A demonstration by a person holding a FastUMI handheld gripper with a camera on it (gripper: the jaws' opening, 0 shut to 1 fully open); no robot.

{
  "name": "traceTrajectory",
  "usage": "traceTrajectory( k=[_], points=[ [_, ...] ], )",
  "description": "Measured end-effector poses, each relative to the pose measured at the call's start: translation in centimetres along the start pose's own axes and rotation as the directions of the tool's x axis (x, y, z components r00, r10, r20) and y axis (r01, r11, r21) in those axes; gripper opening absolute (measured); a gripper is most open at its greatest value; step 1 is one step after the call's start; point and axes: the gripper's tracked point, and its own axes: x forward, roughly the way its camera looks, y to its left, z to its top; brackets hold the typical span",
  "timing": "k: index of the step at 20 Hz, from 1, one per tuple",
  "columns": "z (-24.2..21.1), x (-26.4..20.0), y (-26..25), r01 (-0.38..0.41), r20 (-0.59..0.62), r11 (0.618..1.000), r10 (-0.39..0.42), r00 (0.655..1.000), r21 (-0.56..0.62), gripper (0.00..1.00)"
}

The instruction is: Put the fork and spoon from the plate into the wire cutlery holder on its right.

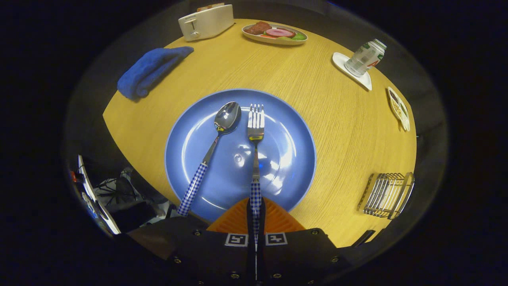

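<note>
A blue plate [293,159] lies on the wooden table just ahead of my fingers. On it rest a spoon [216,143] and a fork [256,139], both with blue-checked handles and their heads pointing away from me. My gripper [256,216] is shut on the fork's handle, which runs down between the two fingers at the plate's near rim. The spoon lies to the left of the fork, its handle end reaching over the plate's near-left rim. The wire cutlery holder [387,194] stands on the table to the right of the plate.
Beyond the plate lie a folded blue cloth [151,71] at far left, a white toaster [206,22], a dish of food [276,33], a can on a white coaster [365,57] and a small white tray [399,108] at right. The table's edge drops off at near left.
</note>
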Motion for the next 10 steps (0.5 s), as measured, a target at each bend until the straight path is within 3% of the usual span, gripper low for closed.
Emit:
traceTrajectory(
  k=[5,10],
  points=[
    [-0.6,-3.6,-2.1,0.026,0.027,0.999,-0.025,0.999,-0.039,0.02],
    [-2.5,-7.7,-5.9,0.114,0.026,0.993,-0.114,0.993,-0.019,0.02]
  ],
)
